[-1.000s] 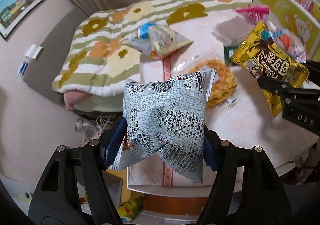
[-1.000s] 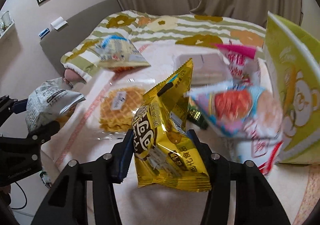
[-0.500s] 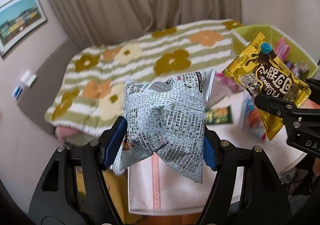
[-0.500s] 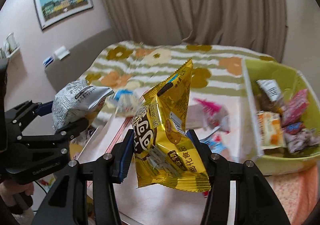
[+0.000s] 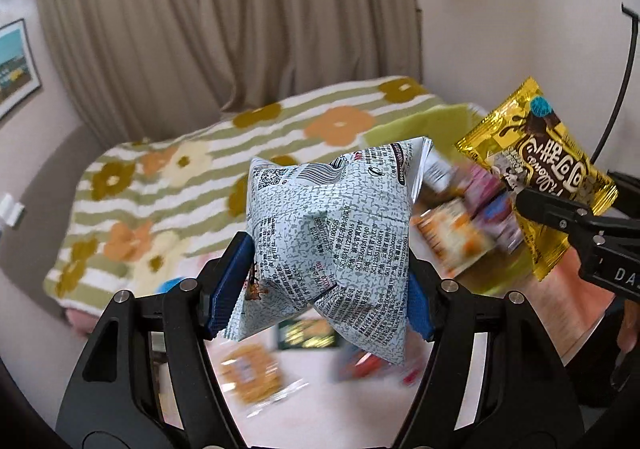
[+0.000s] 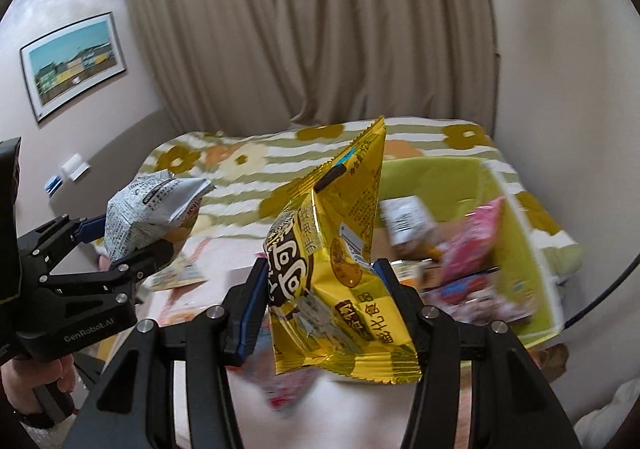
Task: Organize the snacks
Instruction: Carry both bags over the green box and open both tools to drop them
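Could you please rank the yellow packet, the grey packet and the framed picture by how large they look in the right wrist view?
1. Yellow packet, largest, though nearest the camera.
2. Grey packet and framed picture look alike; unranked.

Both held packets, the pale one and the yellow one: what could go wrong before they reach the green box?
1. The left claw pinches the pale blue-grey packet low down, on puffy film; it may slip.
2. The yellow packet in the right claw stands tall and tilted, so it could snag the wall of the green box.
3. That box already holds snacks, so a drop could bounce out.
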`<state>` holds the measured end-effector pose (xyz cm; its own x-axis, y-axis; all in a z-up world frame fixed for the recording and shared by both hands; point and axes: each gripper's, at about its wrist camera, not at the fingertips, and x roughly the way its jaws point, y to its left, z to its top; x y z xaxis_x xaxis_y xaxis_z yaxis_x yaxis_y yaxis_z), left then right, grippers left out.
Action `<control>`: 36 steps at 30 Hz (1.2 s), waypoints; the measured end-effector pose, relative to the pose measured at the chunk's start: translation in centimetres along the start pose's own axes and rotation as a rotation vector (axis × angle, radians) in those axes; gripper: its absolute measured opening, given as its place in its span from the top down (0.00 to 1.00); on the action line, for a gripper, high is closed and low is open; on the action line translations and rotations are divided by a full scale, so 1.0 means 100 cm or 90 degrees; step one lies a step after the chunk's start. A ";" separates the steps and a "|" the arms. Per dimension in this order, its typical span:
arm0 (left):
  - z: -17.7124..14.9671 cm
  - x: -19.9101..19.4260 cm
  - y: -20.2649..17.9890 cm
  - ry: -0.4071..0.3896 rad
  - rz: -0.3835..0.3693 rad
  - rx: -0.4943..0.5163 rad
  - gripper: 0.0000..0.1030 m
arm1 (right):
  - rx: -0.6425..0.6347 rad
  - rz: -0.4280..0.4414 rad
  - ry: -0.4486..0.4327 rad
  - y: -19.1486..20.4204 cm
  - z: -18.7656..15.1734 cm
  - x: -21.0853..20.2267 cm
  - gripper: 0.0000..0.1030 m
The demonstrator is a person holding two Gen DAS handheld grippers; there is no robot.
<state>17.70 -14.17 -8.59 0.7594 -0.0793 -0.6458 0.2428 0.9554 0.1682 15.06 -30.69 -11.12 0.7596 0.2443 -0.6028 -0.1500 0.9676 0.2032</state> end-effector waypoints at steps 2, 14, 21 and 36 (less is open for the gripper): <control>0.012 0.015 -0.020 0.007 -0.023 -0.006 0.36 | 0.001 -0.013 0.003 -0.024 0.006 0.001 0.54; 0.057 0.100 -0.085 0.103 -0.112 -0.049 0.34 | 0.031 -0.025 0.053 -0.114 0.014 0.025 0.54; 0.061 0.126 -0.093 0.136 -0.142 -0.072 0.04 | 0.034 -0.021 0.073 -0.120 0.011 0.035 0.54; 0.049 0.096 -0.046 0.120 -0.082 -0.083 0.04 | 0.034 0.008 0.106 -0.109 0.011 0.052 0.54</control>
<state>26.80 -20.76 -11.91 0.5989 -0.1594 -0.7848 0.2405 0.9706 -0.0136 21.34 -40.09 -15.58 0.6419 0.2677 -0.7185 -0.1220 0.9608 0.2490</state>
